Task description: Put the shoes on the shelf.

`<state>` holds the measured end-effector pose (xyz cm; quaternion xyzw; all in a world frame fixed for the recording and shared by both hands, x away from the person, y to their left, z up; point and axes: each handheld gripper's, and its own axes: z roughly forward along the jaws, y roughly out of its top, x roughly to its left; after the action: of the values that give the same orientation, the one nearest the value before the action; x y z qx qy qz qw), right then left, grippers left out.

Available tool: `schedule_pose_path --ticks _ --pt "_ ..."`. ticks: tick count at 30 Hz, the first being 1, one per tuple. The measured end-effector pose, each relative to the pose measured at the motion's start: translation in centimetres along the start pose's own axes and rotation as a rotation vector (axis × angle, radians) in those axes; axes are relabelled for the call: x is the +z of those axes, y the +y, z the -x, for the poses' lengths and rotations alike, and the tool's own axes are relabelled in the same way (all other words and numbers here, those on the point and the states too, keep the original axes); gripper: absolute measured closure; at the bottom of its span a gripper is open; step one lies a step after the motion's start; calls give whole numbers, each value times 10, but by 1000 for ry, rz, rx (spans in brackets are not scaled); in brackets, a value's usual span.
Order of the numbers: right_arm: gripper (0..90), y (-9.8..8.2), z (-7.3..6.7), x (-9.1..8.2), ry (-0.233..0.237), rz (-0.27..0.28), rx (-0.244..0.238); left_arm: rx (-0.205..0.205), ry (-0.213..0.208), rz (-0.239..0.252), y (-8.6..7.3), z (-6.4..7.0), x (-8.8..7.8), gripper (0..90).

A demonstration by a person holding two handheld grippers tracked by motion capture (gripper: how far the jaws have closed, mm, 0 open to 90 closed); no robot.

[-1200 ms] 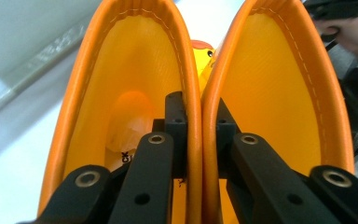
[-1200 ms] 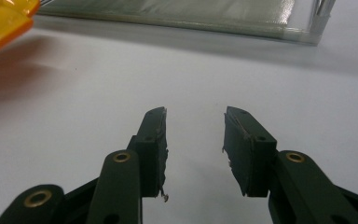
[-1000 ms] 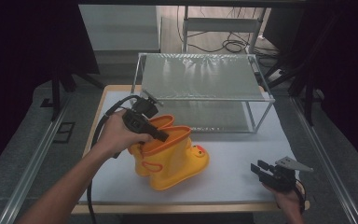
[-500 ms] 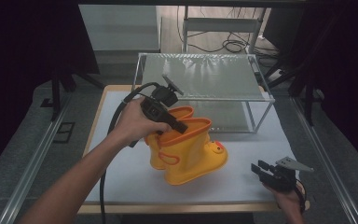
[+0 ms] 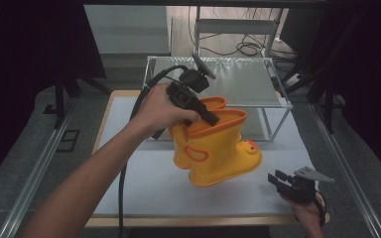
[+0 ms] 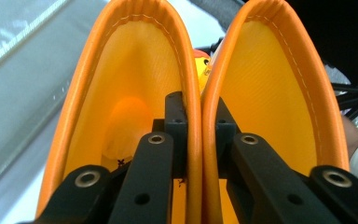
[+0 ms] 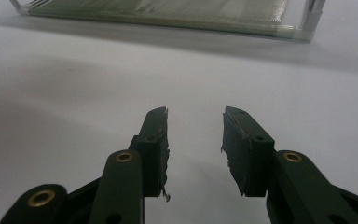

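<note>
Nearest to us, the right claw (image 5: 278,179) rests low over the front right corner of the bench (image 5: 144,186), by the near edge. In the right gripper view its jaws stand apart with nothing between them, only the white bench surface ahead. This hand has kept its place over the last second.

Further in, at mid-bench, we find the left claw (image 5: 209,117) clamped on the pair of yellow rubber boots (image 5: 218,151). In the left gripper view one jaw sits inside each boot, and the two inner walls are pinched together between them.

The change: a second ago the boots lay low on the bench, nearer the left. They now hang off the surface, tilted, toes to the right, and have travelled up and toward the far side. We judge the lift complete and the carry under way.

Beyond the boots stands the wire shelf rack (image 5: 238,82) with its flat mesh top. We judge it the likely destination; the boots must rise further to clear its top.
</note>
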<state>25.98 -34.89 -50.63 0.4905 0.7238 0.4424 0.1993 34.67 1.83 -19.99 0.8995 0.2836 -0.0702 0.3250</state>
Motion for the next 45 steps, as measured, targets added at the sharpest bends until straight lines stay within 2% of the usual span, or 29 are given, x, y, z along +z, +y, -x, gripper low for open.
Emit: schedule_pose_path --ticks 5,9,15,20,29,36,39,45 --pt "599 -1 1 0 -1 2 7 -12 -16 41 20 4 -13 824" --pt "600 -1 2 0 -3 -1 9 -8 -6 56 37 7 -26 823" --pt "601 -1 1 -1 -4 0 9 -56 24 101 58 2 -39 824" --pt "600 -1 2 -1 -2 -1 8 -111 70 129 71 -12 -45 824" --pt "601 -1 4 -1 -4 7 8 -221 191 151 82 -49 -46 824" --pt "602 0 7 -3 -9 12 19 -295 230 170 86 -73 -50 824" --pt "602 0 8 -4 -11 15 24 -327 251 169 89 -82 -46 824" --pt "604 1 6 -5 -8 19 23 -361 284 167 101 -91 -39 823"
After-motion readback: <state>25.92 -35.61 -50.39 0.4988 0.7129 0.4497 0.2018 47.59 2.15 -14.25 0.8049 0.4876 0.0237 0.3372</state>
